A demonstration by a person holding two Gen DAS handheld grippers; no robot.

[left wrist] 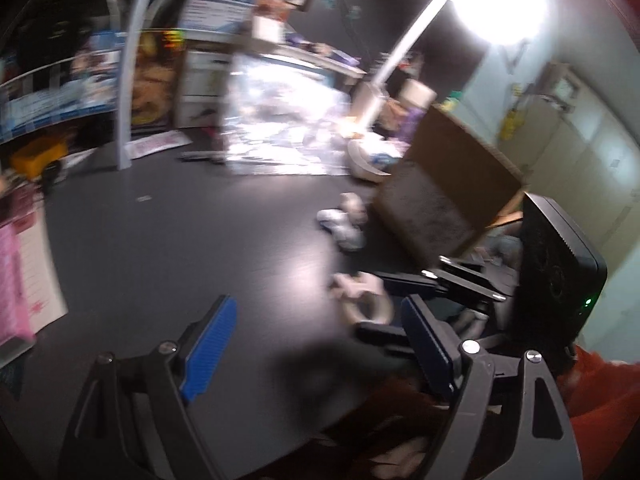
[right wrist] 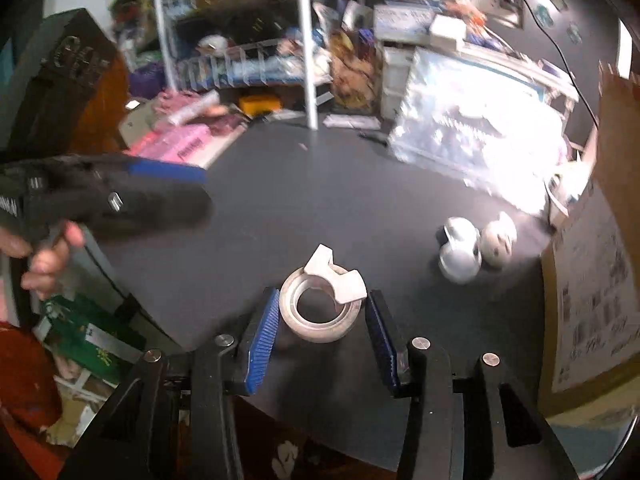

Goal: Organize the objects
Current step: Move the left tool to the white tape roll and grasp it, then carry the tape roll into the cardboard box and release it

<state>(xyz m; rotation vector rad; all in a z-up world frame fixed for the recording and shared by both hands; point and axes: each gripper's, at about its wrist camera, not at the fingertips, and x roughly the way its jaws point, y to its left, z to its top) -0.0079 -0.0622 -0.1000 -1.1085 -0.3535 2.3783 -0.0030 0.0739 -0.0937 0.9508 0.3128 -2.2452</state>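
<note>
A white tape roll [right wrist: 318,320] lies flat on the dark table [right wrist: 320,184], with a white cutter piece [right wrist: 340,276] on its far rim. My right gripper [right wrist: 322,304] is open around it. Its blue pads [right wrist: 262,340] flank the roll with only thin gaps, closer on the left side. In the blurred left wrist view the same roll [left wrist: 368,300] shows ahead and to the right. My left gripper [left wrist: 320,344] hovers open over bare tabletop with nothing between its pads. Two small round white objects [right wrist: 476,248] sit to the right of the roll.
A cardboard box [right wrist: 600,280] stands at the table's right edge. A shiny wrapped package [right wrist: 472,128], a white wire rack [right wrist: 308,60] and pink packs [right wrist: 176,144] crowd the far side. A hand [right wrist: 44,256] holds the left gripper at the left. A bright lamp [left wrist: 500,4] glares.
</note>
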